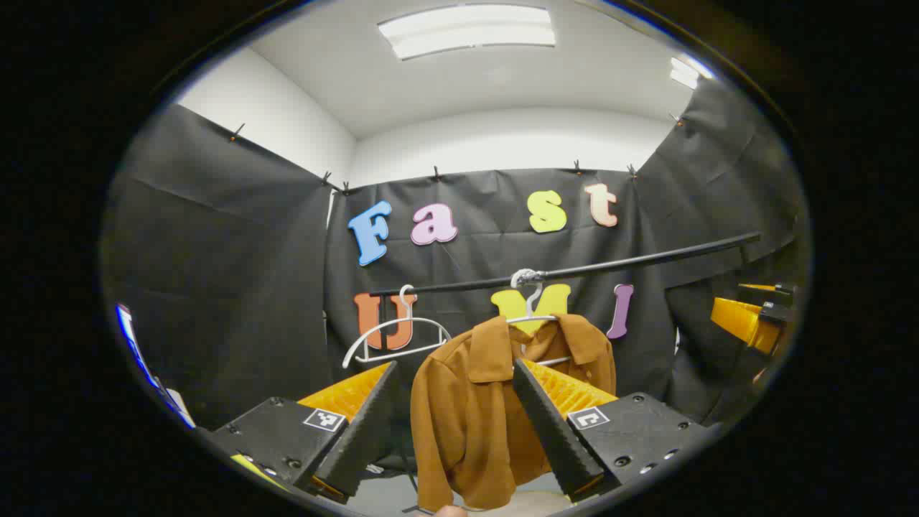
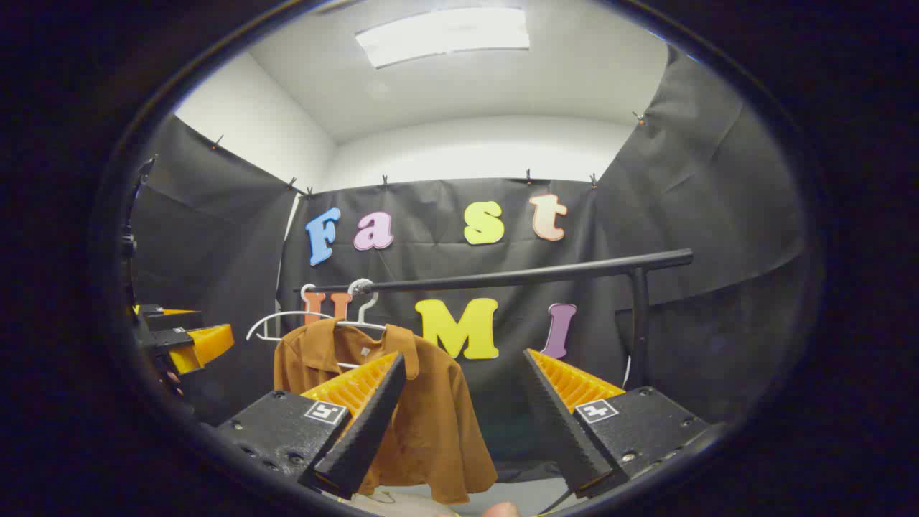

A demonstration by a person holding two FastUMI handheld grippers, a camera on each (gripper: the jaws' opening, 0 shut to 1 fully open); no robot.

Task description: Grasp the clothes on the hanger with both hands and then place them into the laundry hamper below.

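Left claw (image 1: 459, 424) wide open, empty; brown shirt (image 1: 474, 424) hangs dead ahead between its fingers, long axis vertical, so left looks nearer. Right claw (image 2: 459, 424) also open, empty; shirt (image 2: 423, 424) sits left of its gap. Shirt's on a white hanger (image 1: 530, 301) on the black rail (image 1: 646, 260); spare hanger (image 1: 395, 334) further left. Hamper out of frame.

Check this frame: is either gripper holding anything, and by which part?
Nothing is held. The left gripper and right gripper are both open, short of the shirt on its hanger.
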